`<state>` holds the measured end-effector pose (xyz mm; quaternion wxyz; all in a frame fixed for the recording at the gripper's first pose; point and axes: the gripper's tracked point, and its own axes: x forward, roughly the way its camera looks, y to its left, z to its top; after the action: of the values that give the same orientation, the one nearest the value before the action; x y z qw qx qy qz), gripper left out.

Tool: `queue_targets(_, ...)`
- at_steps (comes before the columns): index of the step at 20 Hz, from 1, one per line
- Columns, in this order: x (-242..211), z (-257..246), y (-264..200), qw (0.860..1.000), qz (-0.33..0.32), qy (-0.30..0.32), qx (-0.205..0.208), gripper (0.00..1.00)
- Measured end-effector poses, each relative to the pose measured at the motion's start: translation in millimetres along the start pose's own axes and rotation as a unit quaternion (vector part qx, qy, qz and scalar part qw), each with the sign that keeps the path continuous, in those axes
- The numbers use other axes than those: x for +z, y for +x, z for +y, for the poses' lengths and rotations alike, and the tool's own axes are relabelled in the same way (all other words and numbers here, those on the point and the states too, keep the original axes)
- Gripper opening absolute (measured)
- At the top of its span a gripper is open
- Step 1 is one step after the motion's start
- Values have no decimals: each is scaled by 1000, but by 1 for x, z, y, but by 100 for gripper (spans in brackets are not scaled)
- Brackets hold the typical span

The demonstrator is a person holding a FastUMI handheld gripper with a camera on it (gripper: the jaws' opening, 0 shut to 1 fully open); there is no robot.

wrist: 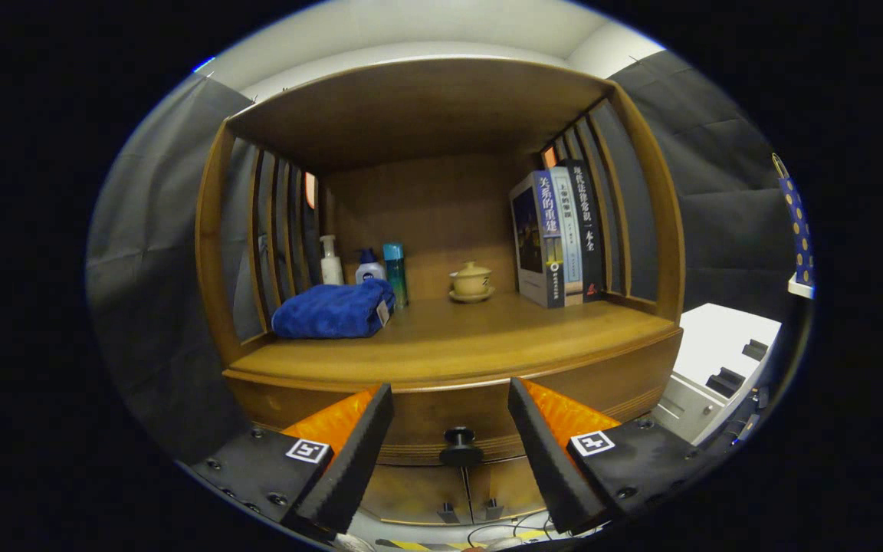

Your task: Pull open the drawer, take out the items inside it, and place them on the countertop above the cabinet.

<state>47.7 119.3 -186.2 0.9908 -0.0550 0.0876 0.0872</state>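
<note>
Drawer knob (460, 438) centred between the spread fingers of the gripper (451, 414), untouched, drawer (441, 418) closed below the countertop (457, 337)

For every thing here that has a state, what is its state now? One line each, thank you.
drawer: closed, knob not gripped.
gripper: open, jaws either side of the knob, apart from it.
lower cabinet doors: closed.
blue towel: folded, on the countertop.
lidded cup: lid on, on its saucer.
books: upright, closed.
three bottles: upright, behind the towel.
</note>
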Motion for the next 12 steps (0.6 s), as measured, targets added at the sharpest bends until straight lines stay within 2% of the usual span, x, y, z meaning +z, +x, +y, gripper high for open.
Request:
queue_targets(5, -48, -7, 19, 999, 32, -41, -14, 99)
queue_targets(10, -74, -10, 37, 998, 62, -3, 0, 98)
queue_targets(12, -81, -14, 39, 998, 70, -4, -3, 83)
